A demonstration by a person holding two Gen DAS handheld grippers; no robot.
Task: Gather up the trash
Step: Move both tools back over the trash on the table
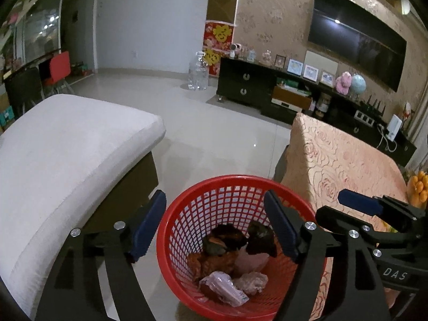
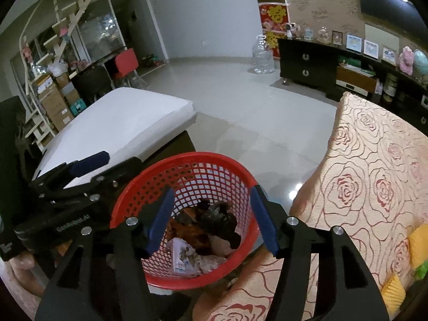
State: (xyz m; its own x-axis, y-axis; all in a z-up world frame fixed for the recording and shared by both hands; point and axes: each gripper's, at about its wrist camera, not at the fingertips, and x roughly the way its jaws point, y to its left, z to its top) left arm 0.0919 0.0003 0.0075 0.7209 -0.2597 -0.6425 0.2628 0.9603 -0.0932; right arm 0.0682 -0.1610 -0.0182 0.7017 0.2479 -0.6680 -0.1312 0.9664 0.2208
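Observation:
A red mesh basket (image 1: 235,184) (image 2: 187,157) stands on the tiled floor between a white cushion and a cloth-covered table. Inside lie dark crumpled wrappers (image 1: 240,240) (image 2: 219,219), a lilac packet (image 1: 227,289) (image 2: 182,256) and pinkish crumpled paper (image 1: 252,281). My left gripper (image 1: 214,194) hangs over the basket, open, with nothing between its blue pads. My right gripper (image 2: 212,189) hangs over the same basket, open and empty too. Each view shows a blue-padded finger (image 1: 358,205) (image 2: 91,163) of the other gripper at its side.
A white cushioned seat (image 1: 67,155) is left of the basket. A table with a rose-patterned cloth (image 1: 342,160) is right of it, with oranges (image 1: 418,190) on it. Farther off stand a dark TV cabinet (image 1: 246,83) and a large water jug (image 1: 198,72).

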